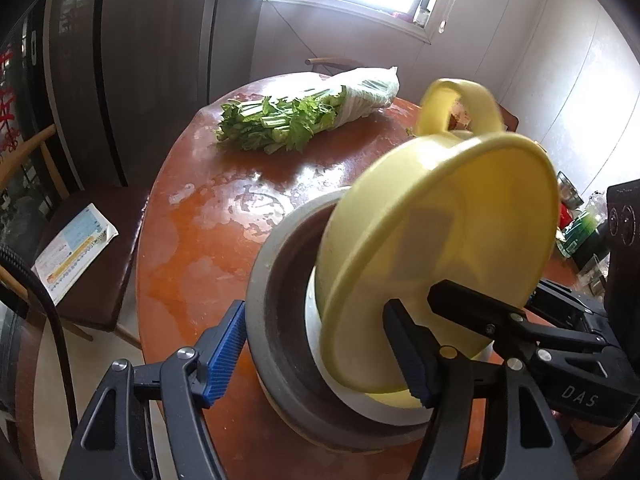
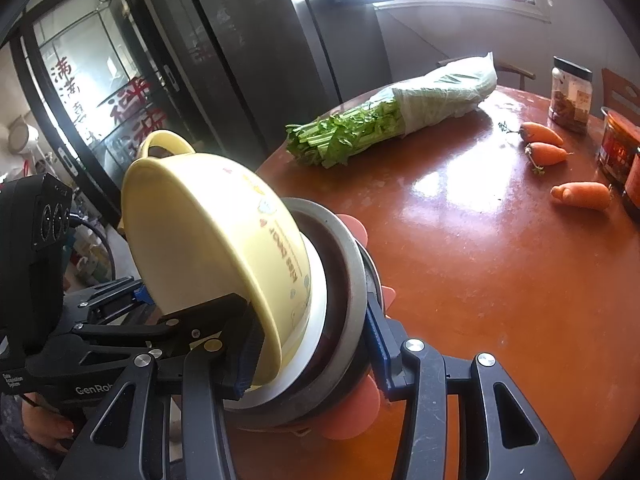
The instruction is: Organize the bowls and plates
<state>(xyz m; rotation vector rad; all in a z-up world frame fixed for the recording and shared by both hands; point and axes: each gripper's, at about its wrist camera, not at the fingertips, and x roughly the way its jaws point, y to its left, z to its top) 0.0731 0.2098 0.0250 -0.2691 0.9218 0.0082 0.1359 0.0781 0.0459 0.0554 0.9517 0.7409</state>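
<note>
Nested stack [image 2: 320,288] at the near edge of the round, glossy red-brown table [image 2: 480,260], between your two tools. Outermost is a grey bowl [image 1: 256,280] with a dark brown inside and a thick matte rim. Within it sits a white bowl [image 1: 314,320], smooth and glazed-looking. Innermost is a yellow bowl [image 2: 208,220], probably thin plastic, with a printed wall and a loop handle [image 2: 164,140]; it lies tilted rather than seated. A pink scalloped piece [image 2: 352,420] shows beneath the stack.

Your right gripper [image 2: 312,320] is clamped across the stack, one pad inside the yellow bowl and the other on the grey bowl's outer rim. Your left gripper [image 1: 316,320] straddles the opposite side. Its outer pad [image 1: 222,356] stands right at the grey wall, but whether it presses cannot be told.

Expect the grey and white bowls to be stiff, heavy and breakable. Expect the yellow one to be light, slick and free to slide out. Take hold at the rim, pinching a wall between the pads, and keep the stack level.
</note>
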